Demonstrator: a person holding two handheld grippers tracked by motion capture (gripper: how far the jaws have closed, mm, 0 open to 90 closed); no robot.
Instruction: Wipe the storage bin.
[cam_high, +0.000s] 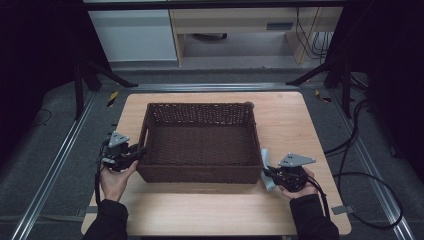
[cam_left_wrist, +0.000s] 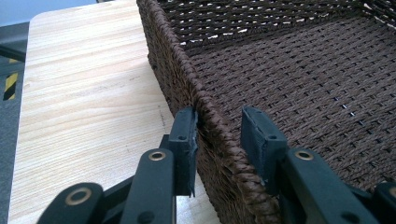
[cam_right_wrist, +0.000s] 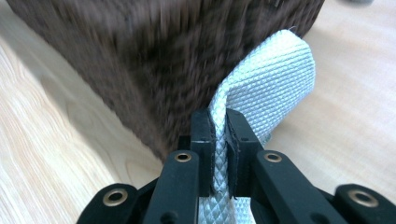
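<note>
While both hands rest at the near corners of the basket (cam_high: 200, 142), the inventory reads as follows; item one, a dark brown woven basket, rectangular, open-topped, standing upright at the middle of the light wooden bench (cam_high: 295, 120), its interior bare weave; item two, a pale grey woven cloth (cam_right_wrist: 275, 79), folded over on itself, standing just beside the basket's near right corner and leaning against the wall there (in the right gripper view the basket wall behind it is blurred); item three, the left gripper (cam_left_wrist: 217, 140), at the basket's near left corner, its fingers (cam_left_wrist: 184, 140) set narrowly astride the left rim, one outside the wall and touching it, the other inside with a small gap showing between pad and weave, so whether they truly clamp the rim cannot be told; item four, the right gripper (cam_right_wrist: 219, 135), at the near right corner of the basket, fingers closed tight on the grey cloth, which runs up between the pads and curls over above them; the cloth's lower end lies under the gripper, toward the bench.
</note>
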